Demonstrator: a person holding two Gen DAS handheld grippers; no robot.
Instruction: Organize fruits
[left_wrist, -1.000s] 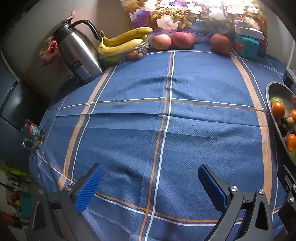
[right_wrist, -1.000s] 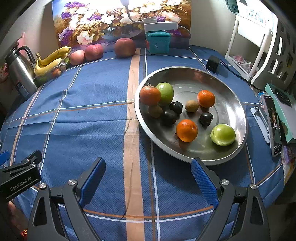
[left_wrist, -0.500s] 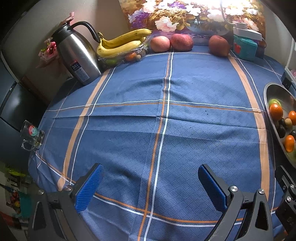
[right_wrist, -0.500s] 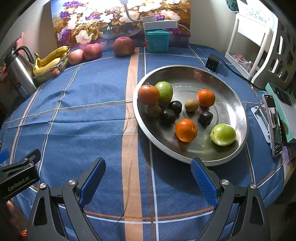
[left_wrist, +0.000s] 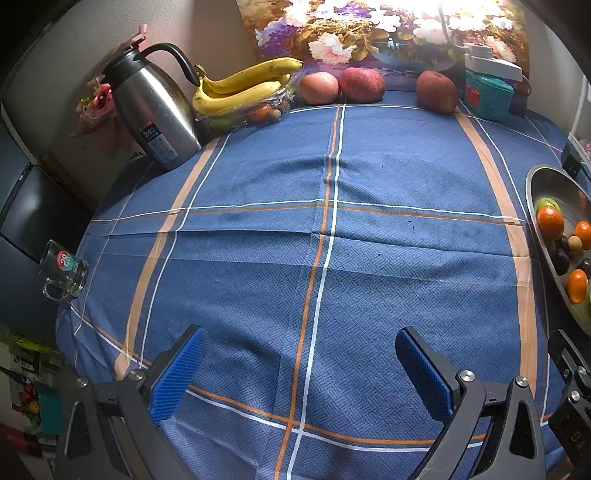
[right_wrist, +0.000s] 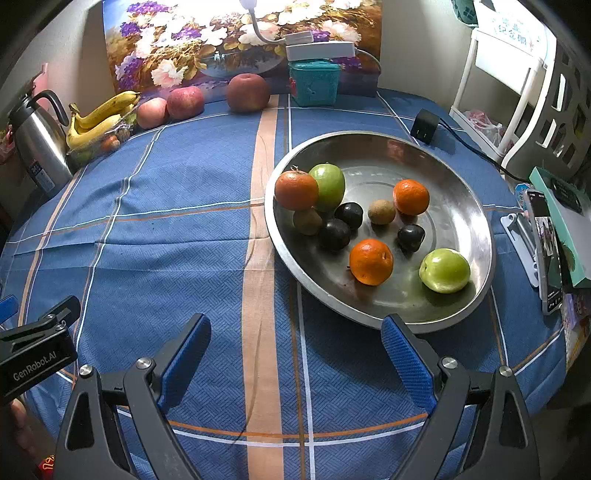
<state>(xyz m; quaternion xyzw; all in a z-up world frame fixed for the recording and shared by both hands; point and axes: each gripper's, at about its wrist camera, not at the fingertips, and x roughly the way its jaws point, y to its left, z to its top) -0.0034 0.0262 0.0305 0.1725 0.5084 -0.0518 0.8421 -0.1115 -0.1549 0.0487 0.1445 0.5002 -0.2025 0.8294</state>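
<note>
A woven blue cloth (right_wrist: 184, 206) with a matt herringbone texture covers the table under my grippers. On it sits a polished metal bowl (right_wrist: 458, 206), mirror-bright. Well beyond the bowl stands a brushed steel jug (left_wrist: 155, 110) with a glossy black handle. My left gripper (left_wrist: 301, 369) and right gripper (right_wrist: 295, 354) carry matt black frames and ribbed blue pads (right_wrist: 406, 362).

round table under a blue cloth (left_wrist: 388, 166) crossed with orange and white stripes, wrinkled along the middle. flower painting (right_wrist: 207, 40) leans on the pale wall (right_wrist: 413, 44) at the far edge, bright glare washing out its top. steel kettle (left_wrist: 155, 110) at the far left, glass mug (left_wrist: 62, 269) near the left rim. white rack (right_wrist: 517, 92) to the right, black adapter (right_wrist: 424, 125) with its cord trailing off.
</note>
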